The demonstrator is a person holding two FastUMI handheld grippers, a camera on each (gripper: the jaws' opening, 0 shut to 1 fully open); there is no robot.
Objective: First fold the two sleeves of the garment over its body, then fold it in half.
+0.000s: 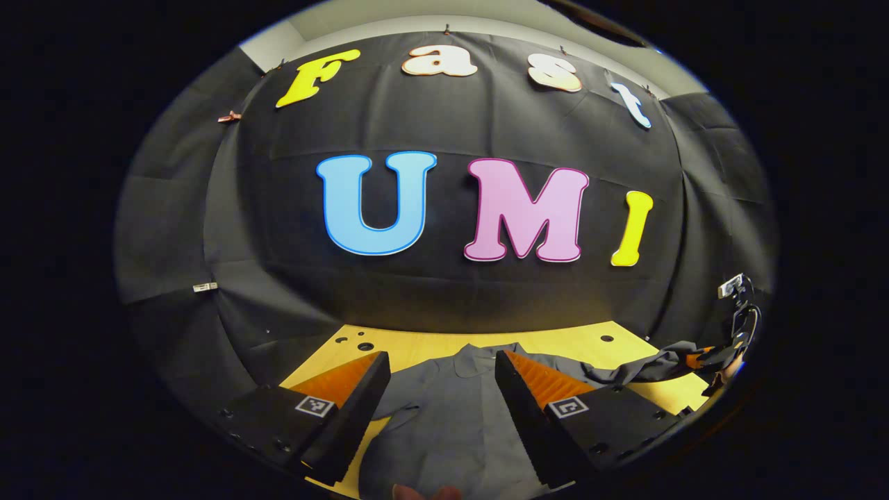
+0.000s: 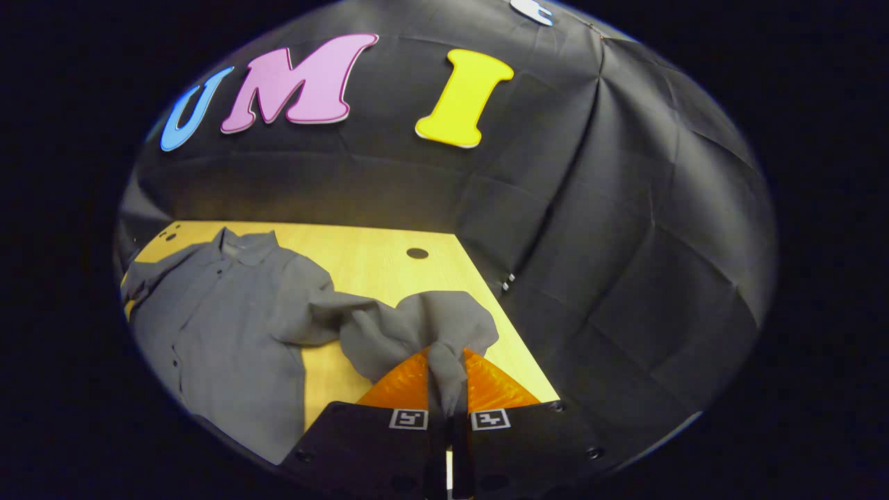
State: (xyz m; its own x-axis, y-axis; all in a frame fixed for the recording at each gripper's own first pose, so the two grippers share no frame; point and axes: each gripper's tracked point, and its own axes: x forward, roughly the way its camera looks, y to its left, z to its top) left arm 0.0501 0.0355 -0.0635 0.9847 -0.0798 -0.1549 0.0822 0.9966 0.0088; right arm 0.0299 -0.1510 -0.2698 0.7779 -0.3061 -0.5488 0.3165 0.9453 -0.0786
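We are seeing the shirt (image 2: pixel 229 326) looking like soft matt woven cloth, wrinkling at the sleeve (image 2: pixel 417 326). The table (image 2: pixel 389 260) is showing smooth pale wood with faint grain, and the wall cloth (image 2: pixel 625 243) is looking matt and creased.

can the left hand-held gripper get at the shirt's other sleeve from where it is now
Probably yes. The left hand-held gripper is open above the shirt body, with nothing lying between it and the cloth. The right hand-held gripper is shut on the right sleeve, well off to the far side.
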